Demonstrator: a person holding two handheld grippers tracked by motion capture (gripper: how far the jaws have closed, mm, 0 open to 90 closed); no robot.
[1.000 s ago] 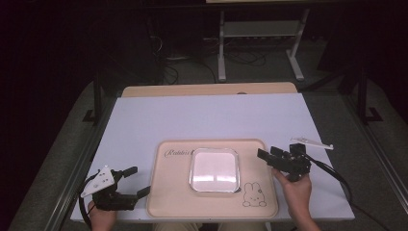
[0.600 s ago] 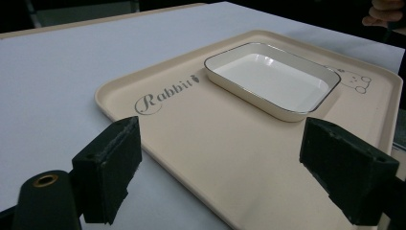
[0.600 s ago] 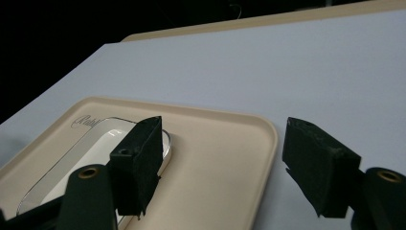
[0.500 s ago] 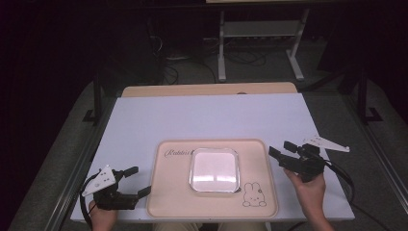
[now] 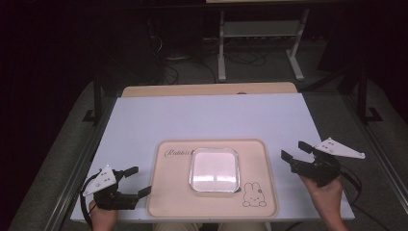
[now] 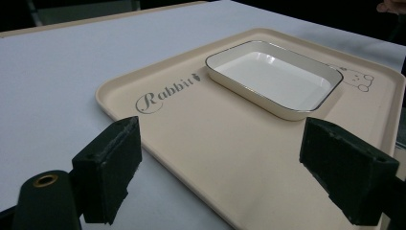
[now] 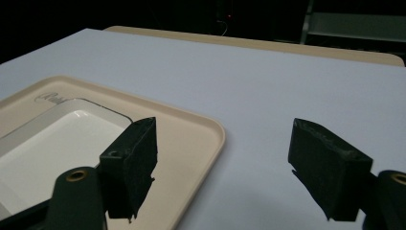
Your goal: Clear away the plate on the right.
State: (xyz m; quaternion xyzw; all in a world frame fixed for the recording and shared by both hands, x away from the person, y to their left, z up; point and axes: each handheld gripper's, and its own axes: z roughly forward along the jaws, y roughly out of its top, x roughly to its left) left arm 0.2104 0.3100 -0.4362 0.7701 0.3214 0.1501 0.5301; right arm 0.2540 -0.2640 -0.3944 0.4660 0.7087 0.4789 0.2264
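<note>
Black right tongs [image 5: 299, 153] moved right off the beige tray [image 5: 168, 192]; both tongs gape empty, white dish [image 5: 214, 169] untouched.

tray [image 7: 191, 139] cropped, lettering [image 7: 50, 98] perhaps "Rabbit"

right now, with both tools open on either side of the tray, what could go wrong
The white dish sits loose on the beige tray, so a nudge from either tool could slide it. The tray's front edge lies close to the table edge; the left tool, pointing at that corner, might push it off.
</note>
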